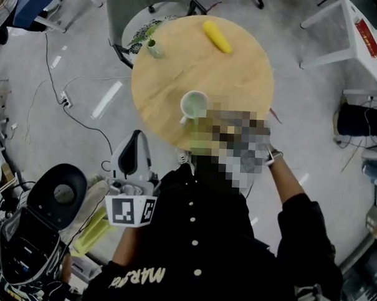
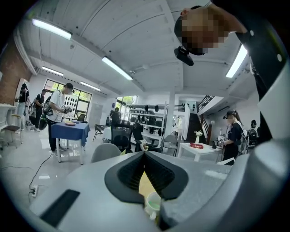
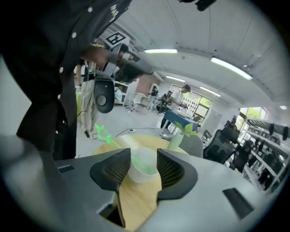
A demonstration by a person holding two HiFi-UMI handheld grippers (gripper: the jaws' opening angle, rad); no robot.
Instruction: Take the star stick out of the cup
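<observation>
Counter (image 1: 242, 74): round, wooden, upper middle of the head view.
Right fingers (image 3: 172, 170): clamped on the white cup (image 3: 141, 165).
Left fingers (image 2: 131, 174): together, empty, low left, well apart from it.
Star stick (image 3: 103, 134): green, leaning out of the cup, leftward.
Risk: my loose grip could let the cup tip.

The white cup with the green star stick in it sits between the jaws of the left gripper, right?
Not the left. The cup with the star stick in it sits between the jaws of the right gripper, as the right gripper view shows. The left gripper is shut and empty.
</observation>
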